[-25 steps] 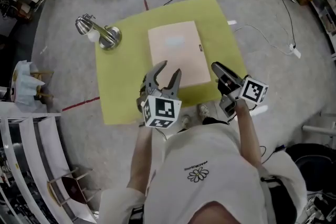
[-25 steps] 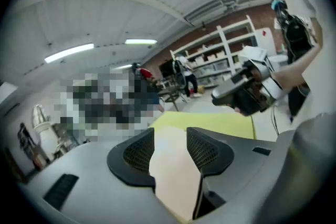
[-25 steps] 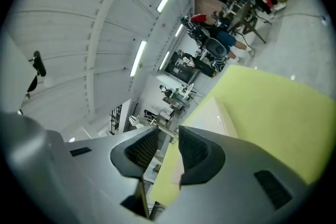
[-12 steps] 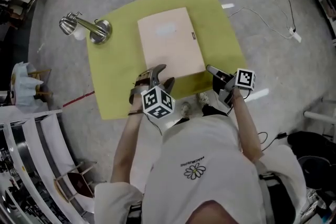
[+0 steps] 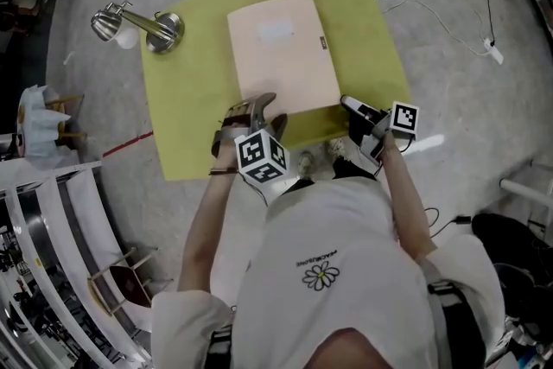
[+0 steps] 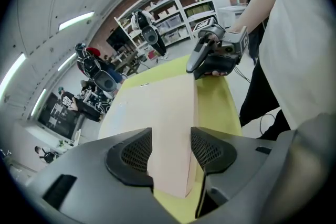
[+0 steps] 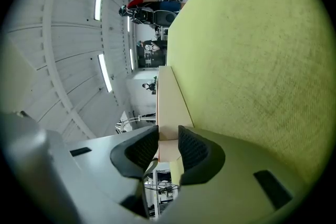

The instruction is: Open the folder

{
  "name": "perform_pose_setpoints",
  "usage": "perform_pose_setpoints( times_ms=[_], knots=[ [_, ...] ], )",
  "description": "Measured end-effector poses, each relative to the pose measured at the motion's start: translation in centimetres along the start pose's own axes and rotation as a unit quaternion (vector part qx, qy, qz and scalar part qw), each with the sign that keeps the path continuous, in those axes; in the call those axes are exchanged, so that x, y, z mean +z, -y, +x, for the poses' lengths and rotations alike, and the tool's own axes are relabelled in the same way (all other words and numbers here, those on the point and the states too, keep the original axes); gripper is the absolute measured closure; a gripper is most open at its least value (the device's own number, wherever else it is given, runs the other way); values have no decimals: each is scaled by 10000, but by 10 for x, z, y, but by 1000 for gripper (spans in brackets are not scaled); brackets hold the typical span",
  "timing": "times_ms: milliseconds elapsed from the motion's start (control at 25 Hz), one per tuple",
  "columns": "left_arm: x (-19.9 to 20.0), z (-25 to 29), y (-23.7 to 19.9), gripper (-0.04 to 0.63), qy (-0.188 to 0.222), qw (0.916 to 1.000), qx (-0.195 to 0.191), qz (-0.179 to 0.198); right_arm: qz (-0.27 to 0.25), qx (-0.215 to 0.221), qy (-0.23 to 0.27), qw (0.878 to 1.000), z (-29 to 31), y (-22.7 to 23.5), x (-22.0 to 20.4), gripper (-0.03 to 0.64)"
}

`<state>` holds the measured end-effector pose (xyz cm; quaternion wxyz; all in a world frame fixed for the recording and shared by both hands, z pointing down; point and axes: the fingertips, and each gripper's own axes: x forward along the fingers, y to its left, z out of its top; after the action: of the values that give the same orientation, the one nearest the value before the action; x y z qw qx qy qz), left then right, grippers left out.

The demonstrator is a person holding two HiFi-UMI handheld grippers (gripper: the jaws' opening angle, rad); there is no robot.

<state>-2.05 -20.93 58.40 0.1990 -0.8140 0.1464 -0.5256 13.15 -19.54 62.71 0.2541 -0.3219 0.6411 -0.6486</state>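
Observation:
A closed beige folder lies flat on a yellow-green mat on the floor. My left gripper hangs tilted down over the folder's near left corner with its jaws wide open. In the left gripper view the folder shows in the gap, untouched by the pads. My right gripper lies level at the near right corner. In the right gripper view the folder's edge sits in the narrow gap of its closing jaws. The left gripper view also shows the right gripper at the far corner.
A chrome lamp-like object lies at the mat's far left corner. White racks stand at the left. A cable runs over the grey floor to the right, and a red tape line lies left of the mat.
Both grippers have dropped from above the mat to the folder's near edge. The left jaws have spread wider. The right gripper has rolled onto its side at the corner.

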Motion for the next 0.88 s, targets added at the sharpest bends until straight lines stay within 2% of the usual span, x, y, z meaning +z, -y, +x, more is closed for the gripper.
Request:
perform_pose_setpoints(
  times_ms=[240, 400, 600, 720, 880],
  knots=[
    [2, 0, 2, 385, -62, 9996, 5, 261, 11, -25, 0, 10000, 2, 1, 2, 531],
    [4, -6, 6, 385, -81, 9996, -153, 242, 26, -71, 29, 10000, 2, 2, 2, 525],
    [-1, 0, 4, 387, -233, 9994, 96, 256, 41, -66, 34, 10000, 1, 2, 2, 522],
    [-2, 6, 4, 384, -314, 9991, 117, 250, 125, -82, 15, 9999, 1, 3, 1, 518],
    [0, 10, 7, 419, -427, 9978, 91, 491, 166, -102, 2, 9998, 2, 4, 1, 517]
  ],
)
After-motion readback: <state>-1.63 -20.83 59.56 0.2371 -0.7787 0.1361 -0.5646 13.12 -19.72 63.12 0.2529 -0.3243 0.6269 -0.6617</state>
